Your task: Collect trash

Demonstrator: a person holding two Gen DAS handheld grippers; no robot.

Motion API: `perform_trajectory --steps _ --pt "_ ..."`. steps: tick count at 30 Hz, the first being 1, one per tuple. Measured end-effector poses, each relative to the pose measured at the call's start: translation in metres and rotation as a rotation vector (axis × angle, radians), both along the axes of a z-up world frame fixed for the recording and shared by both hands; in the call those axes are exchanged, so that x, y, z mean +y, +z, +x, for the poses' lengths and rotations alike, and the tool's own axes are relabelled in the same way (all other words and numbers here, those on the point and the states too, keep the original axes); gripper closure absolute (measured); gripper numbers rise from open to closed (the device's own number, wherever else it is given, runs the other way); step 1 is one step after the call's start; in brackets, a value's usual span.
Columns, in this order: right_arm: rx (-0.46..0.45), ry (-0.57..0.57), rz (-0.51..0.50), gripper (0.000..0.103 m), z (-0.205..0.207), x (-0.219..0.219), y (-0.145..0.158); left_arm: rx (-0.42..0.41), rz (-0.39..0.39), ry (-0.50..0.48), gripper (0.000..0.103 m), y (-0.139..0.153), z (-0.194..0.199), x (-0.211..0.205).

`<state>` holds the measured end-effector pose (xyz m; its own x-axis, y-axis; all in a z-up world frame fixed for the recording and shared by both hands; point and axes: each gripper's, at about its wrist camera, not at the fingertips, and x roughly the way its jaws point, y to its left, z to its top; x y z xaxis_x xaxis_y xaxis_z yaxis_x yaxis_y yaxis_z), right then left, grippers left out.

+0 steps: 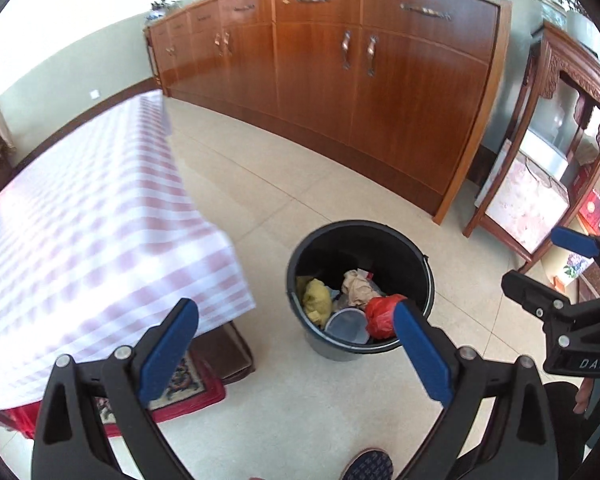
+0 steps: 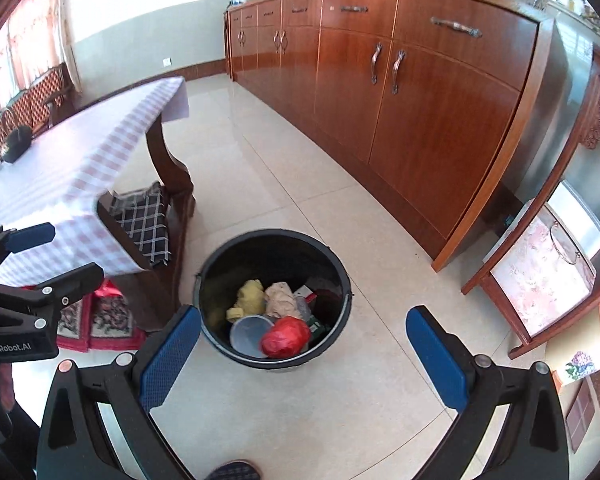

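A black bucket [image 1: 380, 236] [image 2: 272, 240] stands on the tiled floor and serves as the trash bin. Inside lie a red plastic bag [image 1: 380, 314] [image 2: 286, 336], a yellow cloth [image 1: 317, 298] [image 2: 250, 294], crumpled brown paper [image 1: 358, 288] [image 2: 280, 300] and a clear round lid [image 1: 346, 326] [image 2: 249, 334]. My left gripper [image 1: 296, 320] hovers above the bucket, open and empty. My right gripper [image 2: 304, 328] hangs over it too, open and empty. Each gripper shows at the edge of the other's view.
A table with a pink checked cloth [image 1: 80, 208] [image 2: 72, 160] stands left of the bucket, with rugs [image 1: 180, 384] [image 2: 96, 316] under it. A long wooden cabinet [image 1: 340, 80] [image 2: 400, 100] runs behind. A carved side table [image 1: 560, 140] is at the right. A slipper [image 1: 370, 466] shows below.
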<state>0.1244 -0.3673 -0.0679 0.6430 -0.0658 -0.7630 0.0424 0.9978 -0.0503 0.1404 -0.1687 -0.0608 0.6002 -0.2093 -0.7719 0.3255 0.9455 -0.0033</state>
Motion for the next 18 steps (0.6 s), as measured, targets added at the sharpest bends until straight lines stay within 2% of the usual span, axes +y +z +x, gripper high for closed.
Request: perform_trajectory --steps 7,18 --pt "-0.106 -0.042 -0.047 0.0 -0.05 0.042 0.052 -0.075 -0.038 0.108 0.004 0.051 -0.044 0.046" --pt "-0.265 -0.061 -0.021 0.0 -0.131 0.073 0.134 -0.264 -0.063 0.202 0.003 0.119 -0.113 0.09"
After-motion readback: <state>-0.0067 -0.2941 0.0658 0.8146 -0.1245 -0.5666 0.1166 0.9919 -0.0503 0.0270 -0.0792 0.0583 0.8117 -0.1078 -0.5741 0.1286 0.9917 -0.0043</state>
